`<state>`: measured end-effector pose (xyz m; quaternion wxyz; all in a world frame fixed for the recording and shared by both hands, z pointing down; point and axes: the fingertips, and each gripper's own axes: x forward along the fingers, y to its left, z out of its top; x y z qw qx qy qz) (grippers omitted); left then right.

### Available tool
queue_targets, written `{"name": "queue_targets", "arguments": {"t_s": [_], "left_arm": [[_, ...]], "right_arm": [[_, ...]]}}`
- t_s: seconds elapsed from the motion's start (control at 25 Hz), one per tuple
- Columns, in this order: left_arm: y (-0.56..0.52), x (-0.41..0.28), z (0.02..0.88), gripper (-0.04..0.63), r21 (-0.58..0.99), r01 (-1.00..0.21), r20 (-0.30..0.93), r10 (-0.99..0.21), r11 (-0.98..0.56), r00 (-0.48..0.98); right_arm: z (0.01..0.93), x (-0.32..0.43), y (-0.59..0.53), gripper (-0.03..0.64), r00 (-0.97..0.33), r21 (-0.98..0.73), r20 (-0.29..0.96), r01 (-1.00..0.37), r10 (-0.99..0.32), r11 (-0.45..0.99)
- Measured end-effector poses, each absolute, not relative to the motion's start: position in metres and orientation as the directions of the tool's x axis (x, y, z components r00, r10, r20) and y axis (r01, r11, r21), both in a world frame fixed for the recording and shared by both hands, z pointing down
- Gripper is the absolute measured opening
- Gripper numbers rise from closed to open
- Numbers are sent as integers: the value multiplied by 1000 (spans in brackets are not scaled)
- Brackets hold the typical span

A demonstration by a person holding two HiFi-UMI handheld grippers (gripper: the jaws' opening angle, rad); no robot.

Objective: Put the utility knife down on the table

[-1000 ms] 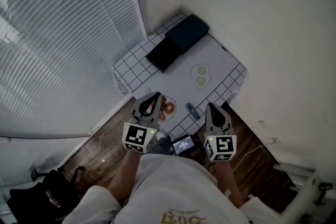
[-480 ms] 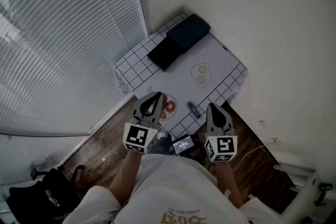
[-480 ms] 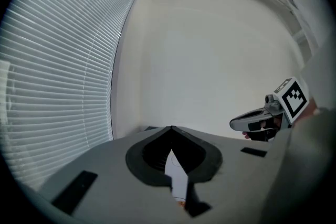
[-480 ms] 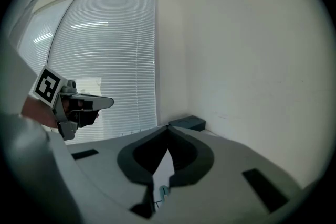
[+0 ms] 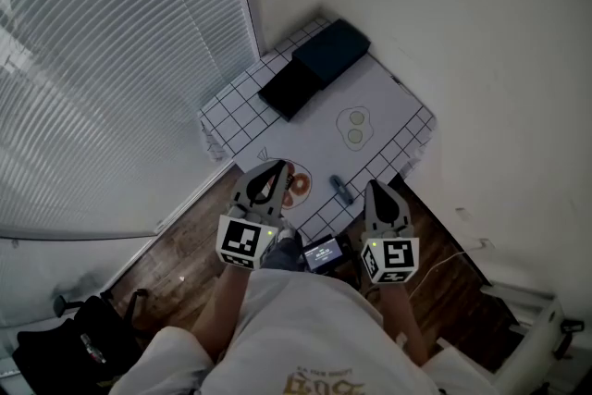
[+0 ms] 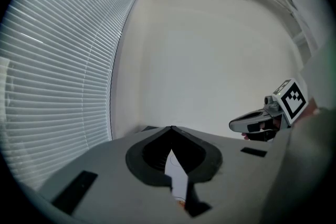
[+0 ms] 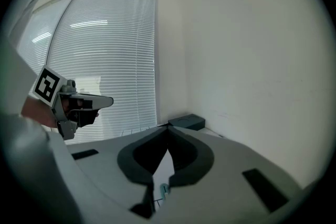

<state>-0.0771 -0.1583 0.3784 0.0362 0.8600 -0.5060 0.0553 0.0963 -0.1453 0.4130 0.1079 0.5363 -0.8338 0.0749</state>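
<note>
Nothing has moved since the earlier frames. The left hand-held gripper point(image 5: 275, 169) and the right hand-held gripper point(image 5: 375, 189) stay over the near edge of the table point(image 5: 231, 111), each with its jaws fully together and nothing between them. The utility knife point(image 5: 339, 190) lies where it lay, on the table between the two grippers, nearer the right one and touching neither. By count there are two grippers, one knife, two dark flat cases point(image 5: 331, 51) at the far corner, two pale round discs point(image 5: 353, 127) mid-table, and one orange round thing point(image 5: 298, 187) just beside the left gripper's tip.
</note>
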Motion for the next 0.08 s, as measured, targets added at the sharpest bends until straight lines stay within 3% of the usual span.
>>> {"name": "queue_targets", "arguments": {"t_s": [0.08], "left_arm": [[-158,-78,380,8,8,-873,132,-865,-487,484]], "right_arm": [[415,96,-146,8,-400,-8,263,-911,-878,412]]}}
